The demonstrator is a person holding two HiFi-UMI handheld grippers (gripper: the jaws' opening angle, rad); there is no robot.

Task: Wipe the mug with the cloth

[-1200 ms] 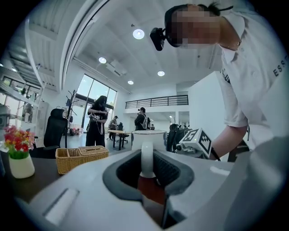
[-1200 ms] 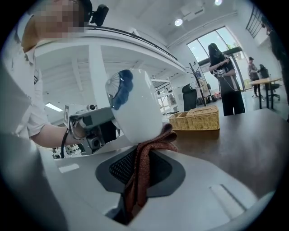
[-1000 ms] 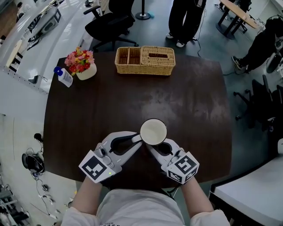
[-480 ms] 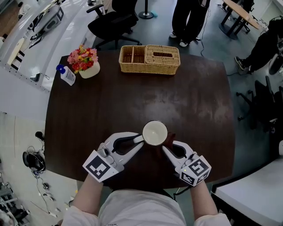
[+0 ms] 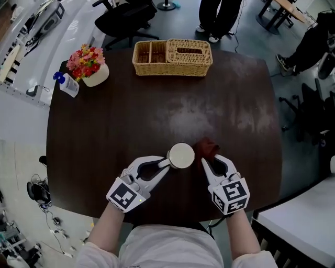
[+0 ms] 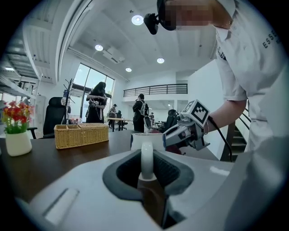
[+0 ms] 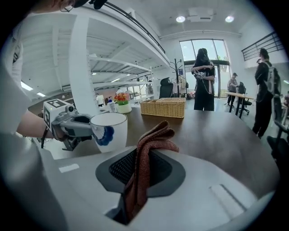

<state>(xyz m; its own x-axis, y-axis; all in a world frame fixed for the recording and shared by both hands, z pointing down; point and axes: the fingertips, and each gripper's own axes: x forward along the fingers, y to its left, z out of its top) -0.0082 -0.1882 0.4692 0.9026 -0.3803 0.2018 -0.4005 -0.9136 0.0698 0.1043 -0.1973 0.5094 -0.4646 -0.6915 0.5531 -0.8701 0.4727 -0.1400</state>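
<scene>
A white mug (image 5: 181,155) with a blue mark (image 7: 105,134) is held above the dark table (image 5: 157,115). My left gripper (image 5: 163,164) is shut on its handle (image 6: 146,159). My right gripper (image 5: 208,157) stands just right of the mug, shut on a reddish-brown cloth (image 5: 207,148) that sticks up between its jaws (image 7: 146,155). In the right gripper view the cloth sits beside the mug's wall with a small gap between them; the head view does not settle whether they touch.
A wicker basket (image 5: 172,57) stands at the table's far edge. A flower pot (image 5: 90,64) and a small bottle (image 5: 66,85) sit at the far left corner. People stand beyond the table (image 5: 217,15); office chairs (image 5: 125,23) ring it.
My right gripper with the cloth has swung from under the mug's near side out to its right side. The mug and left gripper stayed nearly in place.
</scene>
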